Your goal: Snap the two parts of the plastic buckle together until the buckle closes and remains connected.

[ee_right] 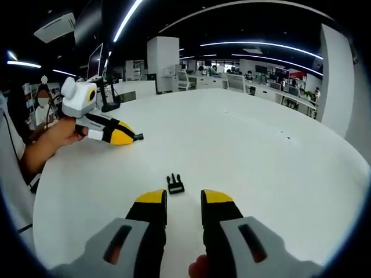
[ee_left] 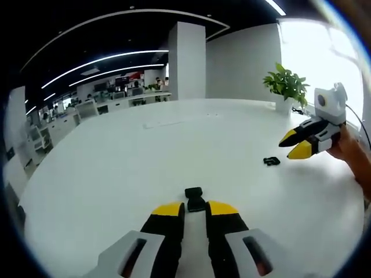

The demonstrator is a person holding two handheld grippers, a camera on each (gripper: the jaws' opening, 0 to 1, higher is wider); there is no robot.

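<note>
The buckle lies in two black halves. One half (ee_left: pixel 195 199) sits between the yellow tips of my left gripper (ee_left: pixel 195 208), whose jaws stand close against its sides. The right gripper view shows the same left gripper (ee_right: pixel 132 137) held above the table, with that half (ee_right: pixel 138 137) poking out of its tip. The pronged half (ee_right: pixel 175 184) lies loose on the white table (ee_right: pixel 261 162), just beyond my right gripper (ee_right: pixel 184 197), which is open with nothing between its jaws. In the left gripper view the right gripper (ee_left: pixel 294 146) hovers a little up and right of the pronged half (ee_left: pixel 271 161).
A potted plant (ee_left: pixel 286 86) stands near the table's far right edge. A person's hand (ee_left: pixel 351 149) holds the right gripper, and an arm (ee_right: pixel 49 142) holds the left one. Office desks and chairs (ee_left: pixel 110 101) lie beyond the table.
</note>
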